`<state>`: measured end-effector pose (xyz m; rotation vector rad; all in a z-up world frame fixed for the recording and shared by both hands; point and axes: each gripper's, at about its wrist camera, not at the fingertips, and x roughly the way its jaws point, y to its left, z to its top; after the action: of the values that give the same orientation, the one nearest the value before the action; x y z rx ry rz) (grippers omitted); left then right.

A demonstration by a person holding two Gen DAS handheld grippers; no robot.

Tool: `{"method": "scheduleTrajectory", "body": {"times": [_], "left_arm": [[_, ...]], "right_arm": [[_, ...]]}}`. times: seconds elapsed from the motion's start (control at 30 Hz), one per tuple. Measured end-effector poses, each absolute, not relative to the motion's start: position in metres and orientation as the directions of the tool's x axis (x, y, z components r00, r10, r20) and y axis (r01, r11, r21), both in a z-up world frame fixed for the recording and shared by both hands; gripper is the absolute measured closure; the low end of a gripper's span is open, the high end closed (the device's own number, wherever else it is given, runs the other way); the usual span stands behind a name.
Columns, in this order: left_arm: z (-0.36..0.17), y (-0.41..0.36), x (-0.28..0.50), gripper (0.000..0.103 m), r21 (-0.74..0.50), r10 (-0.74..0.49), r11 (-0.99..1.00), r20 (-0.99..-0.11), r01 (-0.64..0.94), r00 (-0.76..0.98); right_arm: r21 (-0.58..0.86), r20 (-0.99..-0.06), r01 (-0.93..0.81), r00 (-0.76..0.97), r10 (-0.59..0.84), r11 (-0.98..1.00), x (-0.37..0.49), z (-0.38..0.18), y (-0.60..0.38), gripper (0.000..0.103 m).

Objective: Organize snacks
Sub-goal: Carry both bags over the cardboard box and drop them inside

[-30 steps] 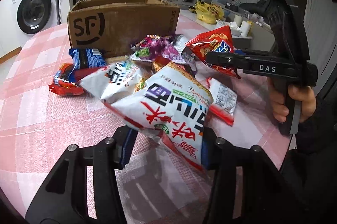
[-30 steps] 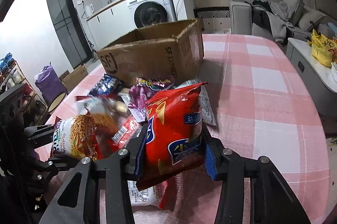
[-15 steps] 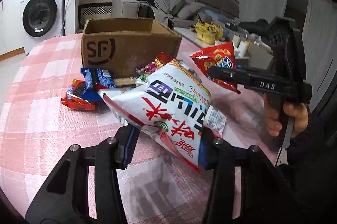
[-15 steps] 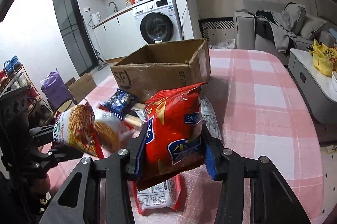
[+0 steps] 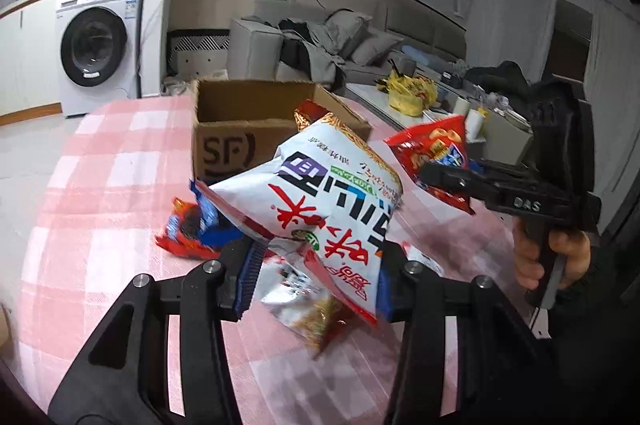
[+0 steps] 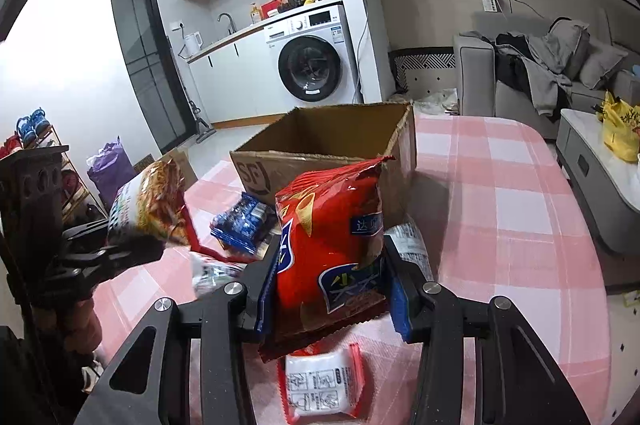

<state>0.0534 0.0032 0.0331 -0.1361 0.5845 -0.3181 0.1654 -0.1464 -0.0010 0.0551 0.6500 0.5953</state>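
Both bags now lifted clear of counter (image 6: 500, 185) since a second ago. My left gripper (image 5: 316, 273) fingers pinch white noodle-snack bag (image 5: 320, 201); right gripper (image 6: 330, 289) pinches red chip bag (image 6: 332, 237). SF carton (image 6: 340, 141) ahead (open top); drop-in likely next.

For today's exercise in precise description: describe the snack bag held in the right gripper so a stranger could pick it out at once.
Start at the open cardboard box on the pink checked tablecloth. Just in front of it, the right gripper is shut on a puffy snack bag held upright above the table. It is bright red with a blue label, unlike the white noodle-print bag in the left gripper.
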Motion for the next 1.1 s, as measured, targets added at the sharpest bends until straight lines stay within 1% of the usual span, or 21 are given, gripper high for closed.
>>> {"method": "scheduleTrajectory", "body": {"times": [0.27, 0.5, 1.1], "left_arm": [[0.052, 0.014, 0.072, 0.060, -0.199, -0.293, 0.955, -0.493, 0.222, 0.819], [0.064, 0.020, 0.096, 0.060, -0.171, -0.254, 0.966, -0.486, 0.194, 0.836], [0.068, 0.026, 0.190, 0.060, -0.174, -0.243, 0.968, -0.494, 0.178, 0.835]], "right_arm": [[0.232, -0.534, -0.519, 0.639, 0.554, 0.823, 0.174, 0.014, -0.132, 0.057], [0.252, -0.523, -0.518, 0.638, 0.565, 0.818, 0.195, 0.027, -0.121, 0.057], [0.287, -0.533, -0.491, 0.632, 0.563, 0.822, 0.256, 0.035, -0.103, 0.057]]}}
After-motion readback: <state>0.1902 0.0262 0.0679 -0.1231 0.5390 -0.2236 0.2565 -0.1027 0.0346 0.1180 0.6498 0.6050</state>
